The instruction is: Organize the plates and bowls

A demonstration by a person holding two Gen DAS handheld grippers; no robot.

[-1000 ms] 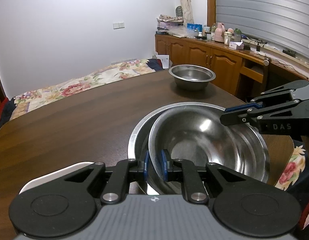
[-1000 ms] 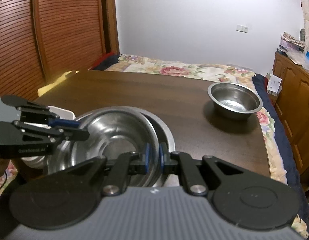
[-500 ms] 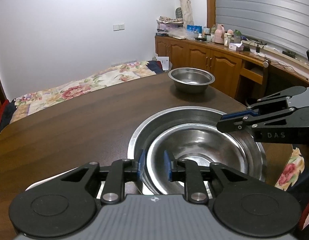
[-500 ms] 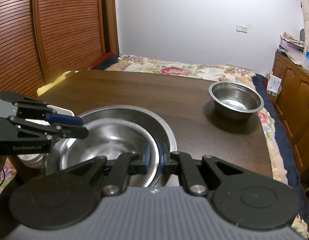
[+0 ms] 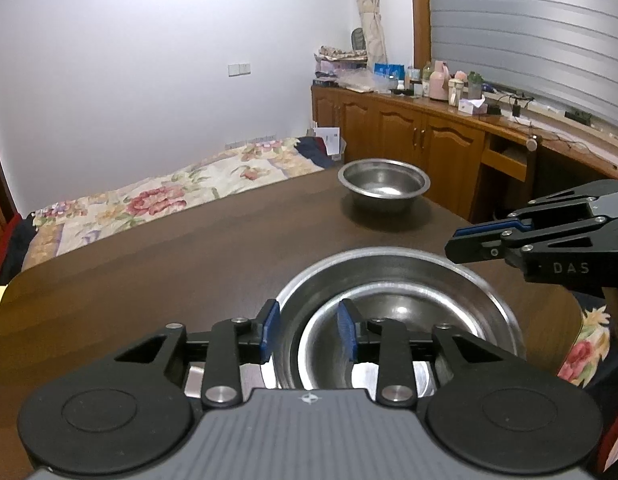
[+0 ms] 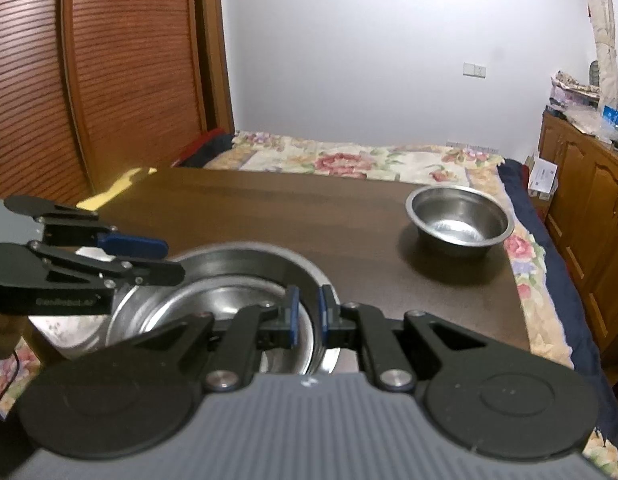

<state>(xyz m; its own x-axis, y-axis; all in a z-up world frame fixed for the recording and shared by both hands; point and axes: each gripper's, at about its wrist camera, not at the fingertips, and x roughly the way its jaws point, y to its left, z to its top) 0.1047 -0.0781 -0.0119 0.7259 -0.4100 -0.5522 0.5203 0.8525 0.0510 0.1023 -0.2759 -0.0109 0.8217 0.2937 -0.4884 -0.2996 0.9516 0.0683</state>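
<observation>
While the left gripper (image 5: pixel 307 330) is letting go, its jaws opening with the rims of both nested bowls between the blue pads (image 5: pixel 271 326) but no longer pressed, the inner bowl (image 5: pixel 393 320) now sits flat inside the larger steel bowl (image 5: pixel 389 266); a second ago it was tilted up on the near side and clamped, half a second ago it was nearly level; so the nesting step looks done on this side; white plate (image 6: pixel 53 326) is partly visible under the stack at the near table edge, so stack reads plate, big bowl, smaller bowl; moving right, the right gripper (image 6: pixel 307 314) is fully closed on the inner bowl's rim at the opposite side, blue pads (image 6: pixel 293 314) pinching the thin steel edge, not released yet; both bowls are polished stainless, shallow, glare on the bottoms, rims slightly motion-blurred; further right and toward the far side of the dark wooden table (image 5: pixel 169 264), a third, smaller steel bowl (image 5: pixel 383 186) stands alone, upright, empty, well apart from the stack; judgement: it's the remaining item to collect.
</observation>
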